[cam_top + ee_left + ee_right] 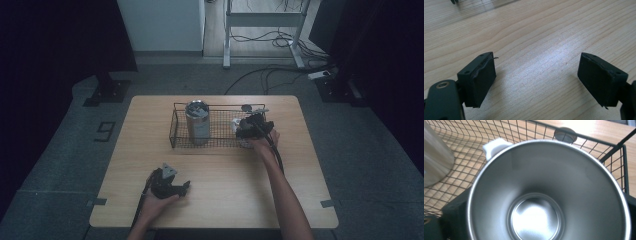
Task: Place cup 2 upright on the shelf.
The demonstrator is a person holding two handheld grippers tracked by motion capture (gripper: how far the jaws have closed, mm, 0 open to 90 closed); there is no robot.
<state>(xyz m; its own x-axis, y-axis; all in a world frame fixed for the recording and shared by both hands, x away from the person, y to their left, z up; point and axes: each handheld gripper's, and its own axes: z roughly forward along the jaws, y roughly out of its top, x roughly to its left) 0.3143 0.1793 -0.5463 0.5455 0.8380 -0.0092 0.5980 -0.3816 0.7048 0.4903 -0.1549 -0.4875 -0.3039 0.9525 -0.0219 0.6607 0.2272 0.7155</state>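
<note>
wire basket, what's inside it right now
A tall steel tumbler stands at its left; a steel cup with a white handle sits at its right, empty inside. The right gripper covers the cup's base.

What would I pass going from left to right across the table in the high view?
left gripper → tall steel tumbler standing in the wire basket → right gripper at the basket's right end
</note>
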